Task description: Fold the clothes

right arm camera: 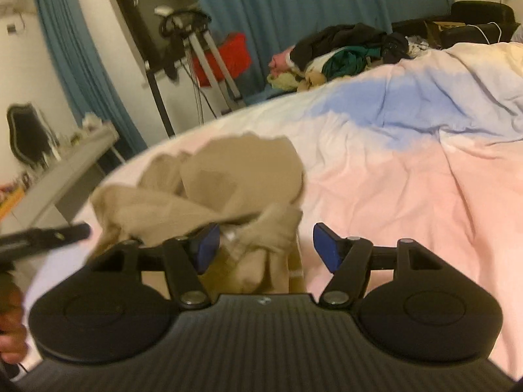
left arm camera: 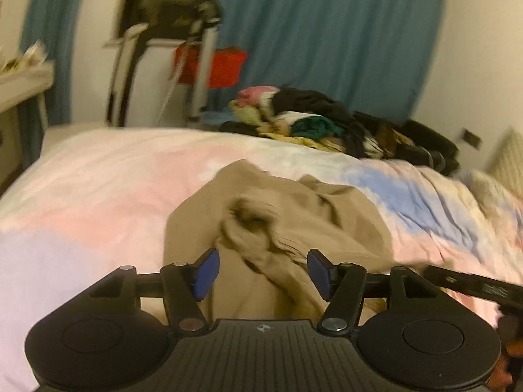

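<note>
The tan garment (left arm camera: 278, 215) is lying crumpled on the bed (left arm camera: 98, 189). Both the left tongs (left arm camera: 263, 272) and right tongs (right arm camera: 266, 250) are hanging released, cloth lying loose between them.

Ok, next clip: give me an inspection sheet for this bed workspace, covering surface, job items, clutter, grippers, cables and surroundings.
Surface: bed with a pastel pink, blue and white duvet, wrinkled.
Job's things: one tan garment, crumpled and unfolded, lying on the duvet near both grippers.
Clutter: pile of mixed clothes at the bed's far edge.
Grippers: left gripper with jaws apart, tan fabric between them but not pinched; right gripper with jaws apart, a fold of the garment between them, not pinched.
Cables: a thin white cable near the dark furniture; otherwise too blurred to tell.
Surroundings: teal curtains, red box, metal stand, side table.
</note>
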### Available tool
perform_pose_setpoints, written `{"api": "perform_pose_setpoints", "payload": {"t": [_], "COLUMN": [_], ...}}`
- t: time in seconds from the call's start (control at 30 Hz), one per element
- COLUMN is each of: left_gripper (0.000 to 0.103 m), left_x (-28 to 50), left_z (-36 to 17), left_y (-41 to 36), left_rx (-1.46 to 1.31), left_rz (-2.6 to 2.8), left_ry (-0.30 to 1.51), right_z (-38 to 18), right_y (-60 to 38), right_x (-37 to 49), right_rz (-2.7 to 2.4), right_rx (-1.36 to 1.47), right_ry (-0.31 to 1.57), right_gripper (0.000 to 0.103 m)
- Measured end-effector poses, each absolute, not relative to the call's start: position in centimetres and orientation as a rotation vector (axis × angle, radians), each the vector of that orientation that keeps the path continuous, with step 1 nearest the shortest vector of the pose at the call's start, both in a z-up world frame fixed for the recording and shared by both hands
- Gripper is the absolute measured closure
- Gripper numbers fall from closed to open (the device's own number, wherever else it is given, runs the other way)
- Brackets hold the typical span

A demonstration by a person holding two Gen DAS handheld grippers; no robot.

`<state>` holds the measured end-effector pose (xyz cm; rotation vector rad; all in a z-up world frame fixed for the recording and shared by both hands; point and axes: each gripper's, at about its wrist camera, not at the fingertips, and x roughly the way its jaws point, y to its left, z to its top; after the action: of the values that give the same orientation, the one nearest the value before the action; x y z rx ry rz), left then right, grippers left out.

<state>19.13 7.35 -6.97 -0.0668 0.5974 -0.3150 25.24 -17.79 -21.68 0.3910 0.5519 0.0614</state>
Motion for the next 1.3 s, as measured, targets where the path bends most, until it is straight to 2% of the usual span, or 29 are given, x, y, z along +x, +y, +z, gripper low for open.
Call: {"api": "perform_pose_setpoints", "payload": {"t": [0.1, 0.27, 0.33, 0.4, 0.47, 0.7, 0.83, 0.93, 0.97, 1.03, 1.1, 1.17, 1.3], "left_gripper": [0.034, 0.037, 0.054, 0.082, 0.094, 0.096, 0.09, 0.067, 0.055, 0.045, 0.03, 0.025, 0.023], "left_x": [18.2, 17.9, 18.2, 18.4, 18.4, 15.9, 15.8, 15.6, 15.5, 15.7, 16.2, 16.7, 18.4], "left_z": [-7.6, -10.2, -10.8, -10.9, -10.4, -6.4, -5.0, -4.3, -4.1, -3.9, -4.4, -5.6, -9.3], "left_y": [4.9, 2.2, 2.2, 2.9, 3.9, 6.5, 6.7, 5.7, 5.0, 3.2, 0.6, -2.2, -7.5], "left_rx": [0.06, 0.208, 0.219, 0.191, 0.138, 0.125, 0.159, 0.203, 0.224, 0.27, 0.355, 0.477, 0.744], "left_rz": [-0.368, -0.327, -0.3, -0.273, -0.246, -0.015, 0.051, 0.052, 0.042, 0.01, -0.064, -0.151, -0.264], "left_ry": [0.623, 0.677, 0.679, 0.693, 0.706, 0.584, 0.549, 0.509, 0.496, 0.47, 0.455, 0.449, 0.432], "right_z": [-22.3, -23.3, -23.7, -24.1, -24.3, -22.3, -20.9, -20.7, -20.8, -21.0, -21.6, -22.2, -22.9], "right_y": [-17.8, -19.0, -19.4, -19.7, -19.9, -19.5, -19.3, -19.5, -19.6, -19.9, -20.4, -20.8, -21.2], "right_x": [25.3, 25.4, 25.3, 24.8, 24.3, 21.2, 19.9, 19.9, 20.1, 20.5, 21.0, 21.4, 22.2], "right_rz": [0.021, -0.069, -0.091, -0.102, -0.11, -0.137, -0.103, -0.126, -0.137, -0.146, -0.15, -0.156, -0.171], "right_rx": [0.365, 0.369, 0.382, 0.401, 0.42, 0.417, 0.413, 0.428, 0.426, 0.428, 0.453, 0.482, 0.489], "right_ry": [0.584, 0.629, 0.651, 0.667, 0.677, 0.541, 0.435, 0.428, 0.431, 0.441, 0.459, 0.475, 0.482], "right_gripper": [0.037, 0.037, 0.037, 0.037, 0.037, 0.037, 0.037, 0.037, 0.037, 0.037, 0.037, 0.037, 0.037]}}
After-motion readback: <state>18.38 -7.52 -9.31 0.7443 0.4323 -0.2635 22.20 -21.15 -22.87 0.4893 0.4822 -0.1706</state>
